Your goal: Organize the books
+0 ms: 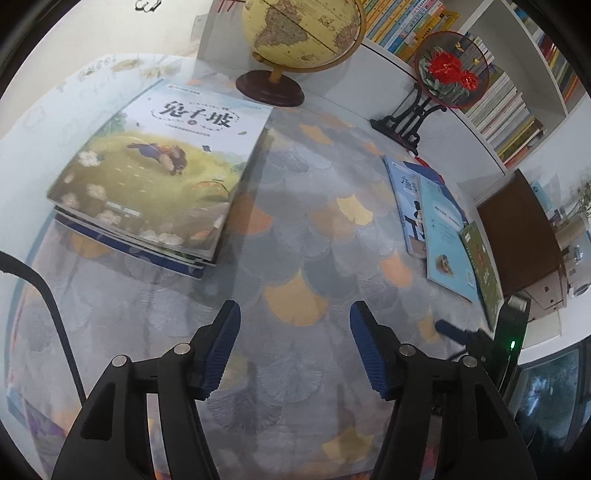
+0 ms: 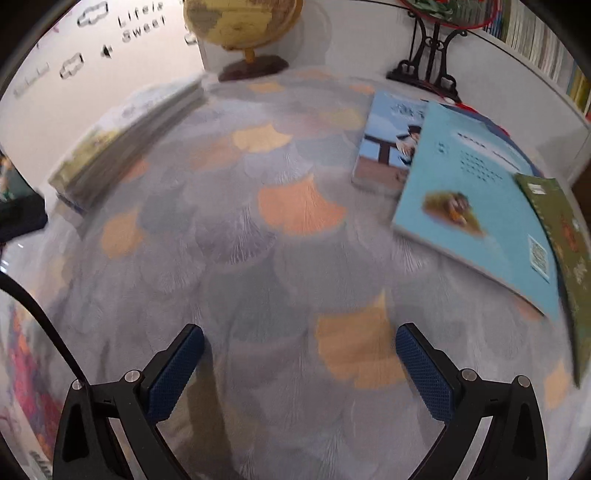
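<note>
A stack of books (image 1: 155, 177) lies at the far left of the table, a green meadow cover on top; it also shows blurred in the right wrist view (image 2: 125, 144). At the right lie three overlapping books: a blue-and-white one (image 2: 388, 147), a light blue one (image 2: 476, 206) over it, and a green one (image 2: 565, 251) at the edge. They show in the left wrist view too (image 1: 439, 221). My left gripper (image 1: 295, 350) is open and empty above the tablecloth. My right gripper (image 2: 299, 373) is open and empty, left of the light blue book.
A globe (image 1: 303, 33) on a dark base and a round red-flower fan on a black stand (image 1: 443, 74) stand at the back. A bookshelf (image 1: 517, 103) fills the back right. The leaf-patterned tablecloth (image 1: 295, 240) covers the table. The right gripper shows in the left view (image 1: 476, 336).
</note>
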Demonstrator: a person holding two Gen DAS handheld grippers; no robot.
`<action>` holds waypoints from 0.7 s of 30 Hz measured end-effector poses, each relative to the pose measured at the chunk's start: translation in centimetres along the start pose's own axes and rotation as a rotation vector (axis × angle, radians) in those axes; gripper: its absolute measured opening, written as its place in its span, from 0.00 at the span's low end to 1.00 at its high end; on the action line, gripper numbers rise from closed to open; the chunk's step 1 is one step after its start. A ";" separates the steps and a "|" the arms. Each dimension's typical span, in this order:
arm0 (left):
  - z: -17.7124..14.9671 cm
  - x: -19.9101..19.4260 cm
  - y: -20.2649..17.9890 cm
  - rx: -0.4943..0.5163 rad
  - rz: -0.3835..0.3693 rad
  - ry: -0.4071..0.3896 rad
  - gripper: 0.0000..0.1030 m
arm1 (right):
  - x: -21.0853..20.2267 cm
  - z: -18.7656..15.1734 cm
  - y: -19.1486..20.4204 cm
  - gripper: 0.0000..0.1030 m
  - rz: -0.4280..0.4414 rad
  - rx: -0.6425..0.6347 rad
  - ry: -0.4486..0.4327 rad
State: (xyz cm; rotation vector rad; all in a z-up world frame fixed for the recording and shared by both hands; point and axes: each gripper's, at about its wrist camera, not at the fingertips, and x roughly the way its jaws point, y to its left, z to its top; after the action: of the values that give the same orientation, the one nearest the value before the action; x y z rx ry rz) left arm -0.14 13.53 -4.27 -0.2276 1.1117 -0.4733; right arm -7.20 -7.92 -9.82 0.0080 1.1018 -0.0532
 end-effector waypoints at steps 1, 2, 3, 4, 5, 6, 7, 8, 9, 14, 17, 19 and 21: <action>0.0 0.1 -0.2 0.001 -0.005 0.003 0.58 | -0.1 -0.2 0.0 1.00 -0.003 0.008 0.002; 0.0 0.1 -0.4 0.004 -0.007 0.003 0.58 | -0.3 -0.5 -0.1 1.00 -0.004 0.027 0.005; 0.0 0.0 -0.8 0.012 -0.010 -0.001 0.58 | -0.4 -0.8 -0.1 1.00 -0.009 0.034 0.010; -0.1 -0.1 -1.2 0.018 -0.011 -0.004 0.58 | -0.5 -1.0 0.1 1.00 -0.015 0.033 0.015; -0.1 -0.1 -1.6 0.026 -0.011 -0.007 0.58 | -0.6 -1.2 0.2 1.00 -0.021 0.029 0.019; 0.0 -0.1 -2.0 0.030 -0.011 -0.006 0.58 | -0.7 -1.3 0.3 1.00 -0.023 0.029 0.021; -0.1 0.0 -2.3 0.034 -0.011 -0.005 0.58 | -0.8 -1.5 0.2 1.00 -0.022 0.038 0.020; 0.0 0.2 -2.8 0.037 -0.006 -0.002 0.58 | -0.9 -1.7 0.1 1.00 -0.019 0.044 0.017; 0.0 0.3 -3.2 0.038 -0.004 0.000 0.58 | -1.0 -1.9 0.1 1.00 -0.017 0.043 0.012; -0.5 0.9 -6.2 0.051 0.033 -0.004 0.58 | -1.2 -2.4 0.0 1.00 0.011 -0.044 0.014; -0.9 1.3 -9.2 0.070 0.044 -0.008 0.58 | -2.3 -2.8 -1.6 1.00 -0.012 -0.050 0.009; -1.2 1.9 -12.0 0.095 0.030 -0.015 0.65 | -4.4 -3.3 -4.5 0.99 0.016 -0.023 -0.041; -1.4 2.8 -14.7 0.115 0.016 -0.011 0.68 | -7.0 -3.5 -8.1 0.99 0.034 0.005 -0.102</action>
State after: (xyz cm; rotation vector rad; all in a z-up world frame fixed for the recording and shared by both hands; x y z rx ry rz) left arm -4.10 -0.59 -1.16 -0.1202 1.0707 -0.5196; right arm -13.80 -15.65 -5.03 0.0279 0.9993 -0.0258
